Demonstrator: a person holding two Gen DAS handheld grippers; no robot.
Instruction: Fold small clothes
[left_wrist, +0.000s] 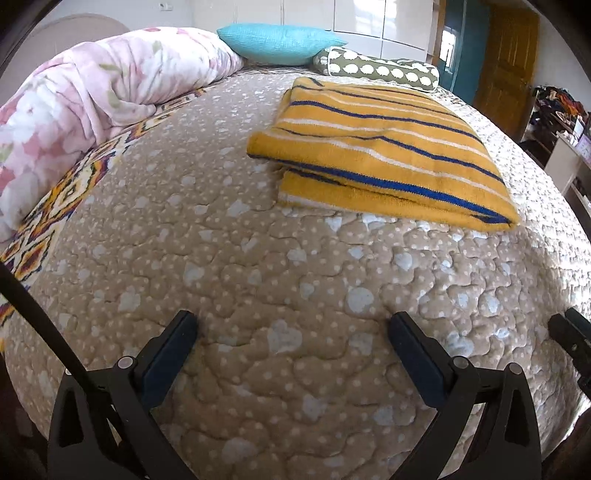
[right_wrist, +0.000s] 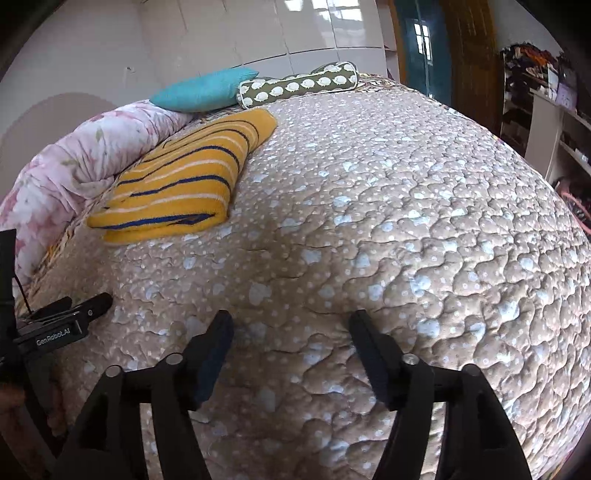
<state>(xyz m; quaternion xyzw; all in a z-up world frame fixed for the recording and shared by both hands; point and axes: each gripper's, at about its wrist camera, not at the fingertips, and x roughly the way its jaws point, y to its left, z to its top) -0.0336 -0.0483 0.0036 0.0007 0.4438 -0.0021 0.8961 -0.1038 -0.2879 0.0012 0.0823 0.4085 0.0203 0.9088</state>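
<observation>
A folded mustard-yellow knitted garment with blue and white stripes (left_wrist: 384, 147) lies flat on the beige quilted bedspread dotted with pale hearts (left_wrist: 258, 277), and nothing touches it. In the left wrist view it sits at about one o'clock, well ahead of the left gripper (left_wrist: 291, 332), whose two black fingers stand wide apart over bare quilt with nothing between them. In the right wrist view the same garment lies off at about ten o'clock, well apart from the right gripper (right_wrist: 291, 328), whose jaws are spread fairly wide and likewise empty above the bedspread. The two tools hover near each other: the tip of the right one shows at the three o'clock edge of the left view, and the left one shows at nine o'clock in the right view. Beyond the garment, at twelve o'clock, a turquoise cushion (left_wrist: 277, 42) and an olive bolster with white spots (left_wrist: 376, 68) rest at the head of the bed. A rolled pink floral duvet (left_wrist: 96, 99) lies along the bed at ten o'clock, just beside the garment's far side.
</observation>
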